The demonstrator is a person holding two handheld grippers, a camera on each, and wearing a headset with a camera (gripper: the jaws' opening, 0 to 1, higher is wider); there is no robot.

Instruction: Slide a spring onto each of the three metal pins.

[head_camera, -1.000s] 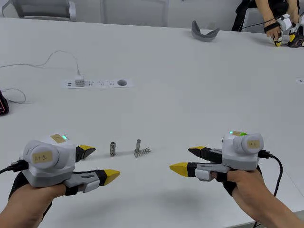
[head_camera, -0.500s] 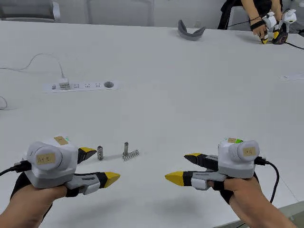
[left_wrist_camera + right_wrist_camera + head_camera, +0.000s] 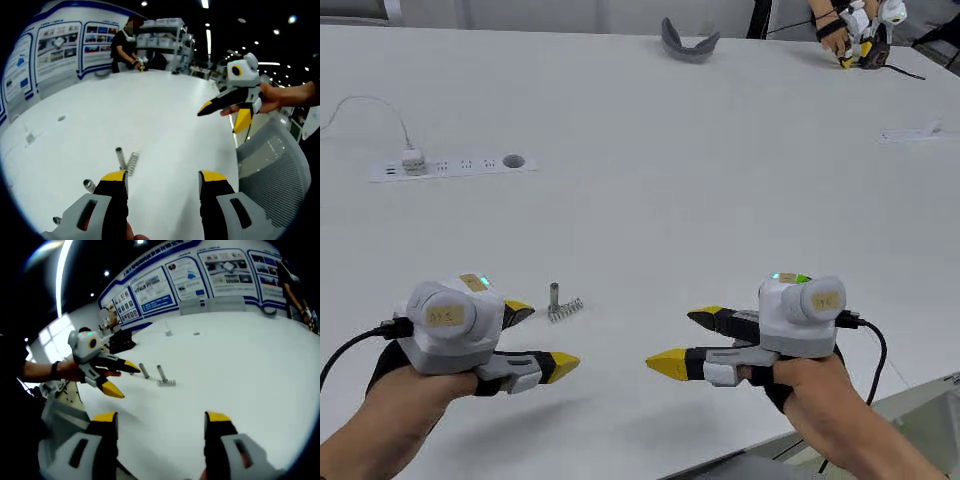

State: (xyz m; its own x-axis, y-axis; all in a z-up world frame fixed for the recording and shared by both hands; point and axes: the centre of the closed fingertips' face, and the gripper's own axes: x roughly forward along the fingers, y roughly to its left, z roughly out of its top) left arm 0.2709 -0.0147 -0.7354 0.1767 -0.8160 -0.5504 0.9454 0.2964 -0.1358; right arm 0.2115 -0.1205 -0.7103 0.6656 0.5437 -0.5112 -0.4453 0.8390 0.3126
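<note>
Head view: left gripper [image 3: 548, 335] and right gripper [image 3: 675, 338] both gape wide, empty, over table [image 3: 720, 200]; 1 spring [image 3: 566, 309] lies beside 1 upright pin [image 3: 554, 294].

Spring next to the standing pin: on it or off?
Off. The spring lies on its side on the table, at the foot of the upright pin.

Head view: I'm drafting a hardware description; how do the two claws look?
The left claw and right claw match: rounded white-grey bodies with tan labels, green lights on top, black jaws with yellow tips, a black cable trailing from each.
</note>
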